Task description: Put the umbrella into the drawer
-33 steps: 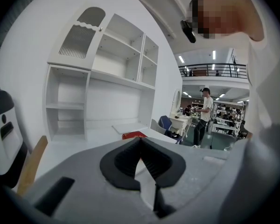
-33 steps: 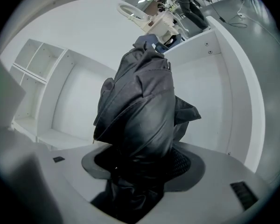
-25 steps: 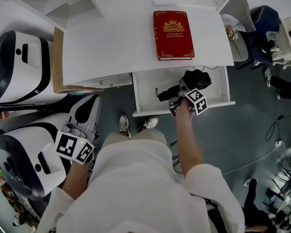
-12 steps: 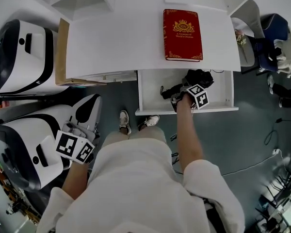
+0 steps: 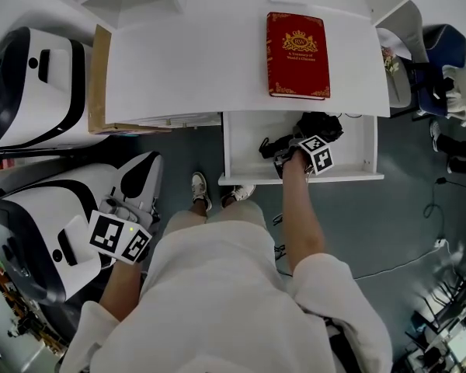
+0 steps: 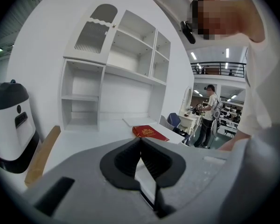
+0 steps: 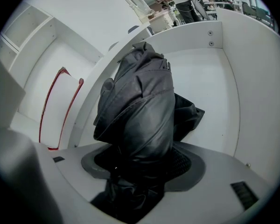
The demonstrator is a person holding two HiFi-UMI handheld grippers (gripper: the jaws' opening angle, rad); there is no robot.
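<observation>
Right gripper (image 7: 140, 169) clamped on the folded black umbrella (image 7: 140, 101), inside the open drawer (image 5: 245, 158). Fabric fills the jaw gap and hides the pads, and I can't tell if it touches the drawer floor. Left gripper (image 6: 141, 146) jaws together, nothing between them.

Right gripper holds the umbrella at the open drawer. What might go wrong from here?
The umbrella has its bulky end by the desk edge; left raised, it may catch there when the drawer closes. Loose fabric fills the right gripper jaws and may snag as they open.
</observation>
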